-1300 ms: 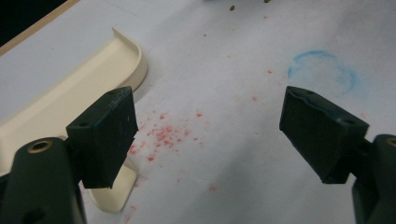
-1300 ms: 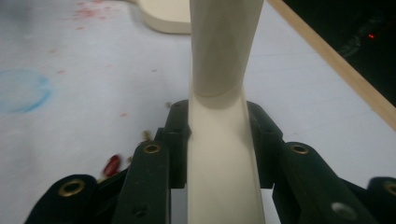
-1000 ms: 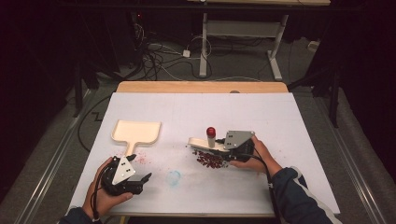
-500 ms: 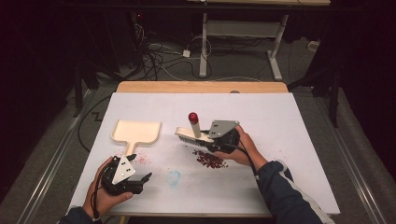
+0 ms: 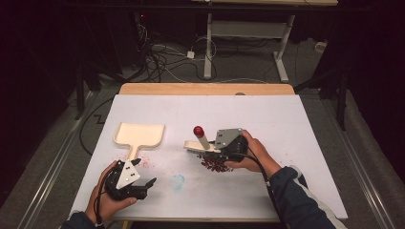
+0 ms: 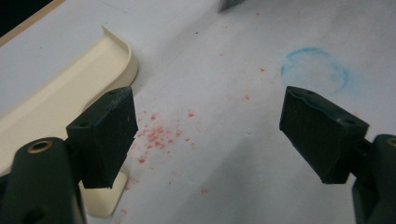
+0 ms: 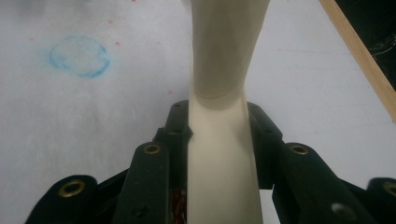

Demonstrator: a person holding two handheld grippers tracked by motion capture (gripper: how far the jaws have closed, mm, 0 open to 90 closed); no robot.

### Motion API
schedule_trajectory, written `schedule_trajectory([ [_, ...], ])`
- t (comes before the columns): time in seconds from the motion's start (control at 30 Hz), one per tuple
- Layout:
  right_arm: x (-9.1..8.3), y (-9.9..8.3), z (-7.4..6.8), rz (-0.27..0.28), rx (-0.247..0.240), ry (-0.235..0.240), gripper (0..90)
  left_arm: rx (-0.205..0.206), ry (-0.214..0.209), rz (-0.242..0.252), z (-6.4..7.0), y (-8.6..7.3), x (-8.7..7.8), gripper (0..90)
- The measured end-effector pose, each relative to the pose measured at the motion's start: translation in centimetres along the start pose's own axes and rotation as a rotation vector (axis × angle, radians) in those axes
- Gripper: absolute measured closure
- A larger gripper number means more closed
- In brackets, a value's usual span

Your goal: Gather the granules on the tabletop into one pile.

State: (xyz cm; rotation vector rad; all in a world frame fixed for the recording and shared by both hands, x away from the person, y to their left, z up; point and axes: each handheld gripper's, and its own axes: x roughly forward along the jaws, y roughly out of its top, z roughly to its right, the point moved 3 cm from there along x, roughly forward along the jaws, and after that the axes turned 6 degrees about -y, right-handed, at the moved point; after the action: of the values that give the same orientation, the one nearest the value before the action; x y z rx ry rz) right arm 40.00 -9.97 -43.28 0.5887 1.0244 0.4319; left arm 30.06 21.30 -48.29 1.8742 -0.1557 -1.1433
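While right tongs [image 5: 220, 149] clamp brush [image 5: 200, 139], dustpan [image 5: 139, 135] lies apart.

White-covered worktop [image 5: 296, 124] with a bare wooden strip along its far edge. Cream plastic dustpan [image 5: 138, 136] lies flat at left. Faint blue ring-shaped smudge [image 5: 177, 181] near the front middle. Pile of dark red bits [image 5: 215, 164] at centre; fine red specks [image 6: 156, 135] scattered beside the dustpan's handle.

One dustpan [image 5: 139, 135], one brush [image 5: 203, 143], two grippers.
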Motion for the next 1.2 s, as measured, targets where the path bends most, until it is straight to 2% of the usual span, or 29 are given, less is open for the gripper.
schedule_trajectory([
  [0.07,-0.7,-0.6,0.1,0.005,0.007,0.002,67.7,0.001,-0.001,-0.002,0.0,0.0,0.0,18.4],
  [0.2,-1.7,-1.2,0.6,0.040,0.065,-0.031,67.7,0.004,-0.003,-0.007,0.0,0.1,0.1,18.4],
  [0.3,-2.5,-1.0,0.7,0.083,0.144,-0.051,67.6,0.003,-0.003,-0.004,0.1,0.1,0.1,18.4],
  [0.4,-3.1,-0.2,0.1,0.121,0.227,-0.067,67.6,0.001,-0.002,-0.002,0.0,0.1,0.0,18.4],
  [0.5,-3.3,0.9,-1.3,0.149,0.355,-0.066,67.6,0.005,0.000,0.001,0.0,0.1,-0.1,18.4],
  [0.53,-3.1,1.4,-2.3,0.180,0.474,-0.055,67.6,0.005,0.001,0.003,0.0,0.1,-0.2,18.5],
  [0.57,-3.1,1.4,-2.3,0.180,0.474,-0.055,67.6,0.001,0.002,0.009,0.1,0.1,-0.2,18.5],
  [0.67,-2.0,2.1,-3.8,0.220,0.655,-0.022,67.6,0.001,0.002,0.010,0.1,0.1,-0.3,18.4],
  [0.73,-1.0,2.5,-4.7,0.220,0.738,-0.011,67.6,0.003,0.001,0.010,0.1,0.1,-0.3,18.4],
  [0.77,-0.5,2.6,-5.1,0.219,0.774,-0.021,67.6,0.004,0.002,0.011,0.1,0.2,-0.3,18.4],
  [0.8,0.0,2.6,-5.4,0.214,0.797,-0.041,67.6,0.006,0.001,0.009,0.1,0.2,-0.3,18.5],
  [0.83,1.1,2.3,-5.6,0.205,0.834,-0.080,67.7,0.006,0.002,0.010,0.1,0.1,-0.3,18.4],
  [0.87,1.5,2.0,-5.5,0.191,0.859,-0.092,67.6,0.003,0.001,0.011,0.1,0.1,-0.3,18.5],
  [0.9,1.5,2.0,-5.5,0.191,0.859,-0.092,67.6,0.004,0.001,0.011,0.1,0.1,-0.3,18.5],
  [0.93,2.2,1.0,-5.2,0.156,0.909,-0.129,67.7,0.005,0.000,0.009,0.1,0.1,-0.4,18.4],
  [0.97,2.2,1.0,-5.2,0.156,0.909,-0.129,67.7,0.006,0.001,0.010,0.1,0.1,-0.4,18.4],
  [1.0,2.2,0.5,-5.0,0.147,0.925,-0.158,67.7,0.002,0.000,0.013,0.1,0.1,-0.4,18.5],
  [1.03,2.1,0.0,-4.8,0.143,0.943,-0.184,67.7,0.000,0.000,0.014,0.0,0.0,-0.4,18.5],
  [1.13,1.6,-1.5,-4.5,0.131,1.008,-0.214,67.6,0.001,-0.001,0.010,0.0,0.1,-0.3,18.5],
  [1.2,1.2,-2.3,-4.5,0.120,1.048,-0.202,67.5,0.007,-0.004,0.005,0.1,0.1,-0.3,18.5],
])
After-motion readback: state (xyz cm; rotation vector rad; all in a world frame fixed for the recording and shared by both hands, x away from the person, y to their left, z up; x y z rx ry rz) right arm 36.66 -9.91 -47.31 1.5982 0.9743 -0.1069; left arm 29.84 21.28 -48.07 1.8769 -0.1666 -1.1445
